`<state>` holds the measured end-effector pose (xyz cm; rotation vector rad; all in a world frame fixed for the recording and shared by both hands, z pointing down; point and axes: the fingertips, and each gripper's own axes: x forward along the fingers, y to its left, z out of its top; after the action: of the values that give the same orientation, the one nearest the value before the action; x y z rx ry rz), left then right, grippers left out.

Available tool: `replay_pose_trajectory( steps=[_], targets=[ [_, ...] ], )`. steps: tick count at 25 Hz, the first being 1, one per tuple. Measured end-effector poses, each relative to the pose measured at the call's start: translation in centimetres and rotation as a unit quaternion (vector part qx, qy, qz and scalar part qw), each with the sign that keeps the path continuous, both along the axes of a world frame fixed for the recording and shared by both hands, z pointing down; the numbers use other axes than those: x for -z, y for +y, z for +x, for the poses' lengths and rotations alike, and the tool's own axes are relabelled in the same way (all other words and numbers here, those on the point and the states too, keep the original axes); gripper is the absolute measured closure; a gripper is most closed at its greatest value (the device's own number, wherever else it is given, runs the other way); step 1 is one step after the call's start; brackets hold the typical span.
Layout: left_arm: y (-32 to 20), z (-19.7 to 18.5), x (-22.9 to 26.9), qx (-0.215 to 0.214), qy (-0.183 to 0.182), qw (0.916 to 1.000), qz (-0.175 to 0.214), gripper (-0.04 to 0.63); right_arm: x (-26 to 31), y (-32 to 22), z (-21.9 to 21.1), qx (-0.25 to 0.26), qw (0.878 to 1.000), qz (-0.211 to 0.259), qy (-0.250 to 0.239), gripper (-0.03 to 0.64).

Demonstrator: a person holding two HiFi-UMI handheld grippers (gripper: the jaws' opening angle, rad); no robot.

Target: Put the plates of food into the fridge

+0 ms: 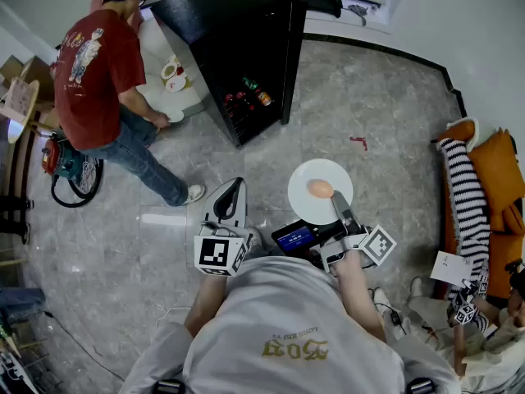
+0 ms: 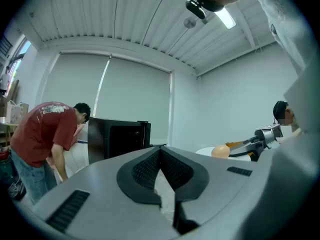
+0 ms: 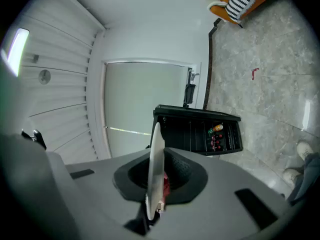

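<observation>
A white plate [image 1: 318,189] carrying a round peach-coloured piece of food [image 1: 320,189] hangs over the floor, gripped at its near rim by my right gripper [image 1: 337,201]. In the right gripper view the plate [image 3: 154,169] shows edge-on between the jaws. My left gripper [image 1: 237,185] is beside it to the left, shut and empty; its pads [image 2: 150,166] meet at the tip. The black fridge [image 1: 238,48] stands open farther ahead, with bottles [image 1: 250,97] on its shelves. The fridge [image 3: 200,131] also lies straight beyond the plate in the right gripper view.
A person in a red shirt [image 1: 102,76] bends over a low white table [image 1: 176,97] with dishes, left of the fridge. An orange sofa with a striped cushion [image 1: 463,187] is at the right, and another person [image 1: 484,327] sits near it. A red mark [image 1: 358,142] is on the floor.
</observation>
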<state>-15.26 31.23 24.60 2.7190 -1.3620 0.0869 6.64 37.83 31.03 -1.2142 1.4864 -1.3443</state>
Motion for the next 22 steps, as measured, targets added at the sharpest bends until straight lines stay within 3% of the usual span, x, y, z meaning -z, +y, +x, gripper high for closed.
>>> replay_pose_trajectory(
  steps=[22],
  targets=[
    [-0.1,0.6,-0.6,0.027,-0.003,0.9996,0.003,0.589,0.6,-1.2,0.0,0.035,0.999,0.022,-0.015,0.591]
  ],
)
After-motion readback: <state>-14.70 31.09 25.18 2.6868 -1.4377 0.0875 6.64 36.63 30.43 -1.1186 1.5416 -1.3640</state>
